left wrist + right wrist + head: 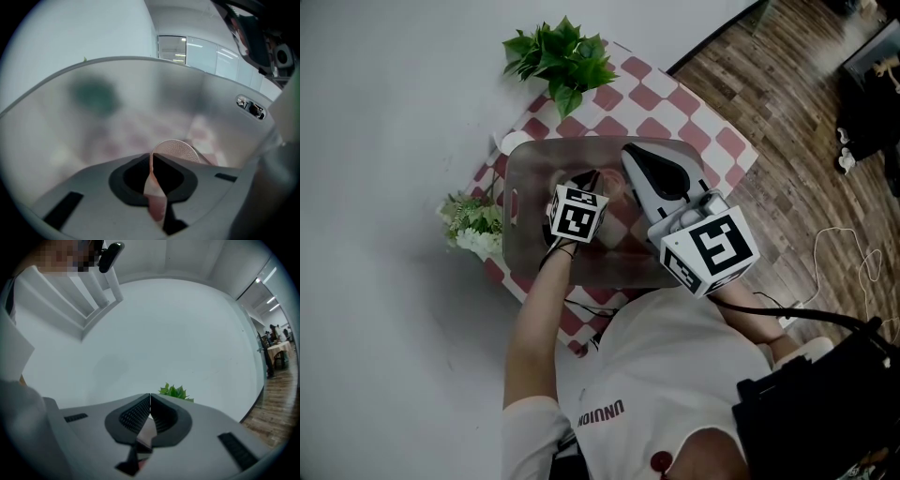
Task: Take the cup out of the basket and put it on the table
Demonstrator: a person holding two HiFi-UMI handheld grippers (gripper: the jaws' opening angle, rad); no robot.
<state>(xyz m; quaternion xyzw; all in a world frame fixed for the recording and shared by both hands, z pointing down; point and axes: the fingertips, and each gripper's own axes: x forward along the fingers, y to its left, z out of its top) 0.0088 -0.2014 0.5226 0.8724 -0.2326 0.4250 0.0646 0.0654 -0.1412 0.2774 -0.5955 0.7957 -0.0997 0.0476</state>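
1 cup (178, 151) in basket (140, 84), left hand-held gripper (151, 159) pinching its wall

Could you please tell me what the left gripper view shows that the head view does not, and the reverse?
Only the left gripper view: the left gripper's jaws shut on the thin pink wall of the cup, seen close up from inside the basket.

Only the head view: the flowers, the wood floor, the person's arm and the right gripper over the basket.

Both: the basket, the cup and the left gripper.
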